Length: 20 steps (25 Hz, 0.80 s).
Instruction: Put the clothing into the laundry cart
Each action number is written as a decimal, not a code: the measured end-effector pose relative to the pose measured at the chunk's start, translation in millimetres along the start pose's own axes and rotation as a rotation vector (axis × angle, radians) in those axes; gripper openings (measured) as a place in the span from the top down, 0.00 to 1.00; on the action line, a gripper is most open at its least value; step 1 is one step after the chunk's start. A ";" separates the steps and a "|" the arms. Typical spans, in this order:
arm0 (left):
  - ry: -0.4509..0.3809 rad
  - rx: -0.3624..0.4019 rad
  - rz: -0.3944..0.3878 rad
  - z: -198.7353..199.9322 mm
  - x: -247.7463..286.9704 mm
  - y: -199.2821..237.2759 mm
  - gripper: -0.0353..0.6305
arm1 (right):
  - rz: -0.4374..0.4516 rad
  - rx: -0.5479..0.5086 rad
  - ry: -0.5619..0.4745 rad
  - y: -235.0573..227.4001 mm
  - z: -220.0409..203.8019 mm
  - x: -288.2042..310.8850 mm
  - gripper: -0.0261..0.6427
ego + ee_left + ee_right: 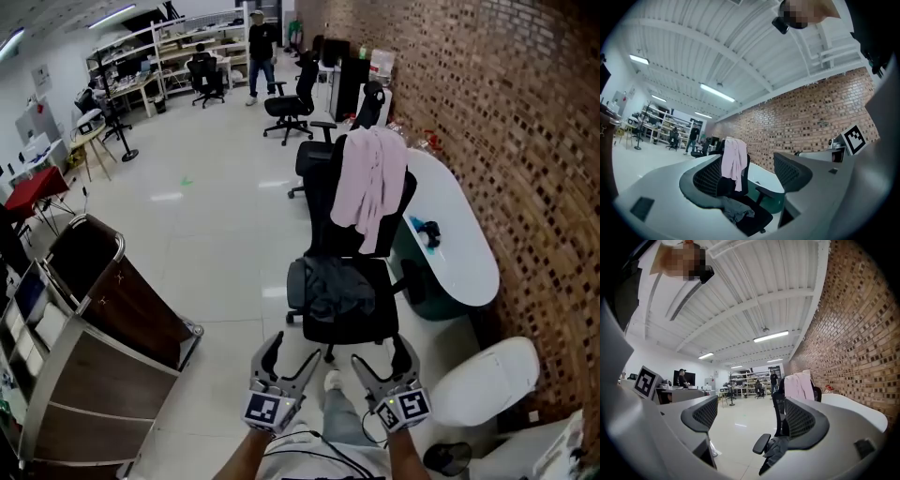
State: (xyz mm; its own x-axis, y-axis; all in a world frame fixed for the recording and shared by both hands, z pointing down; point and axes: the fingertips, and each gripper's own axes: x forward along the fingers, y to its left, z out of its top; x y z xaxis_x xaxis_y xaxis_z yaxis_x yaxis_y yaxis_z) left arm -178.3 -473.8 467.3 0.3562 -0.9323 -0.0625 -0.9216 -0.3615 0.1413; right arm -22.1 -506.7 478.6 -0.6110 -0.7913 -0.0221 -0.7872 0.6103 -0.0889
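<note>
Head view: left gripper (pixel 292 354) and right gripper (pixel 382 356) hung released, empty. I judged pinching the pink garment (pixel 371 183) at the chair (pixel 323 211) crest best.

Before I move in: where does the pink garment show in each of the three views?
Head view: the pink garment is upper centre-right, draped over the backrest of the black office chair.
Left gripper view: lower centre-left, seen in the gap between the jaws.
Right gripper view: right of centre, just above the right-hand jaw.
Shared landmark: the brick wall, to the right of the garment in all three.
</note>
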 end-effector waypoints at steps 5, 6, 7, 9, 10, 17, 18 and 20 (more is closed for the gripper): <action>-0.001 0.016 0.045 -1.3 44.0 23.3 0.44 | 0.051 0.014 -0.015 -27.3 -3.8 53.2 0.27; 0.005 0.022 0.049 -2.8 55.4 26.6 0.44 | 0.056 0.019 -0.018 -35.4 -4.4 63.1 0.27; 0.012 0.029 0.051 -3.9 68.1 29.4 0.44 | 0.059 0.025 -0.020 -44.7 -4.5 73.1 0.27; 0.015 0.036 0.051 -2.9 96.1 34.8 0.44 | 0.061 0.033 -0.027 -65.9 -3.1 93.7 0.27; 0.013 0.037 0.051 -1.1 110.5 37.4 0.44 | 0.059 0.035 -0.032 -77.6 -1.8 104.3 0.27; 0.031 0.069 0.059 1.0 209.4 57.2 0.44 | 0.050 0.070 -0.051 -156.4 2.5 170.0 0.27; 0.034 0.072 0.059 0.0 220.6 58.7 0.44 | 0.047 0.079 -0.050 -166.2 0.6 175.8 0.27; 0.044 0.073 0.059 -3.4 241.4 61.7 0.44 | 0.043 0.100 -0.044 -184.7 -4.7 187.4 0.27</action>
State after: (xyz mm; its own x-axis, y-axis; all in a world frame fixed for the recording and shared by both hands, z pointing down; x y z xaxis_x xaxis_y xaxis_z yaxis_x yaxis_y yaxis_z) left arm -148.7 -721.2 464.3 0.3056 -0.9521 -0.0123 -0.9495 -0.3057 0.0709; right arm 8.4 -767.5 495.5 -0.6379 -0.7669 -0.0710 -0.7469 0.6385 -0.1855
